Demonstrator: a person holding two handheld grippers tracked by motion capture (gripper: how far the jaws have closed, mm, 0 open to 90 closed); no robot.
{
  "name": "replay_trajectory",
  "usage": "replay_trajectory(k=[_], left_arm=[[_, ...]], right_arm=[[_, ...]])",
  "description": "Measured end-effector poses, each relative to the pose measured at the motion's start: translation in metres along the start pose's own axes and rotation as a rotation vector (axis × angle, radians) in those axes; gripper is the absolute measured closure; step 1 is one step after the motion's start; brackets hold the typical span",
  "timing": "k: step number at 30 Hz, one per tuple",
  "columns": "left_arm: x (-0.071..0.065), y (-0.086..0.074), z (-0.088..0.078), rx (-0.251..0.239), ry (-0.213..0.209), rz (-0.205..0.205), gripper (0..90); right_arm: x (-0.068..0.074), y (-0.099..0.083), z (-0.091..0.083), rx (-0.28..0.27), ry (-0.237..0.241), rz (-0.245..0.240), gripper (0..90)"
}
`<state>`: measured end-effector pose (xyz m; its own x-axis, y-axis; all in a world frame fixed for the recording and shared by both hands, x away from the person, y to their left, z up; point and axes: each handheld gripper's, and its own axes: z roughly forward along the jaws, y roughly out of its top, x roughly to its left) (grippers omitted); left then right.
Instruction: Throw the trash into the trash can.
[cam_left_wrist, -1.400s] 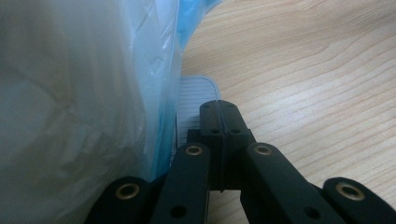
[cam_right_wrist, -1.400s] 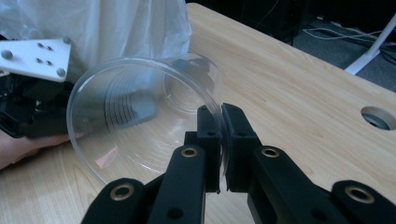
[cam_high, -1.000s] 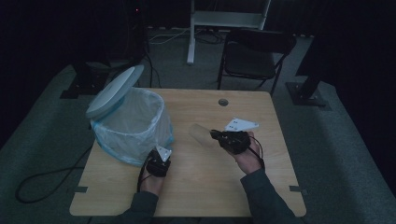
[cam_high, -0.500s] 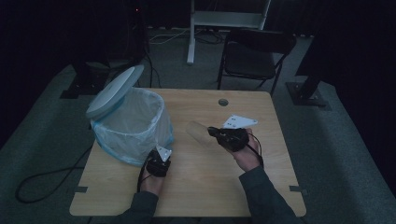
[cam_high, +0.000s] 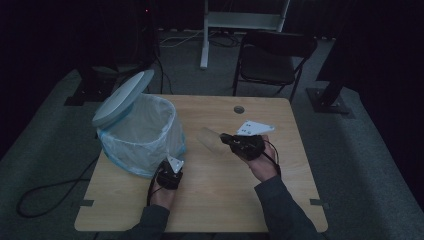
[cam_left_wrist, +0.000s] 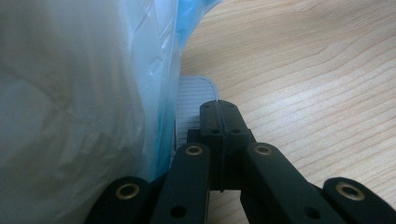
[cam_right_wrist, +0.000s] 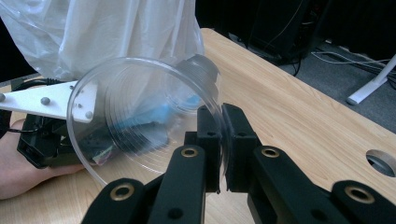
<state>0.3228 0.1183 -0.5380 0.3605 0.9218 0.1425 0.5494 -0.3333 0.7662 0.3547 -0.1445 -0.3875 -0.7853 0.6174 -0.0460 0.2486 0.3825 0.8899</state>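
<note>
Here a clear plastic cup (cam_right_wrist: 144, 119) is shown pinched by its rim wall between the clenched jaws of the right gripper (cam_right_wrist: 220, 135); in the high view the cup (cam_high: 211, 141) is held above the table (cam_high: 280, 200) near its middle, on its side. Its long axis is laid roughly level, with the mouth turned towards the gripper and the base pointed to about 9 o'clock, towards the bin (cam_high: 137, 132). The bin, lined with a pale blue bag (cam_left_wrist: 84, 84), stands at about 9 o'clock from the cup, with its lid (cam_high: 122, 97) tipped open at the far-left rim. The coming move is judged to turn on this relation: the bin mouth lies leftward of and a little higher than the cup, so the cup would have to be raised and carried to 9 o'clock before release.

The right gripper (cam_high: 245, 145) is the nearer to the cup, being its holder. The left gripper (cam_high: 170, 175) is rested at the bin's near wall, at about 5 o'clock from the bin; its jaws are seen pressed together with nothing between them (cam_left_wrist: 219, 123), lying just beside the bag and over a lined grey pad (cam_left_wrist: 194, 109).

Compared with the frame one second earlier, the right gripper and cup are found slightly nearer the bin; the left gripper and the bin are unchanged.
</note>
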Motion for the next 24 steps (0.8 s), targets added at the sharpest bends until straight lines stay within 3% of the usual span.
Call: replay_trajectory(k=[24], left_arm=[[0.0,-0.0001,0.0002,-0.002,-0.004,-0.002,90.0]], right_arm=[[0.0019,0.0099,0.0008,-0.02,0.024,-0.008,86.5]])
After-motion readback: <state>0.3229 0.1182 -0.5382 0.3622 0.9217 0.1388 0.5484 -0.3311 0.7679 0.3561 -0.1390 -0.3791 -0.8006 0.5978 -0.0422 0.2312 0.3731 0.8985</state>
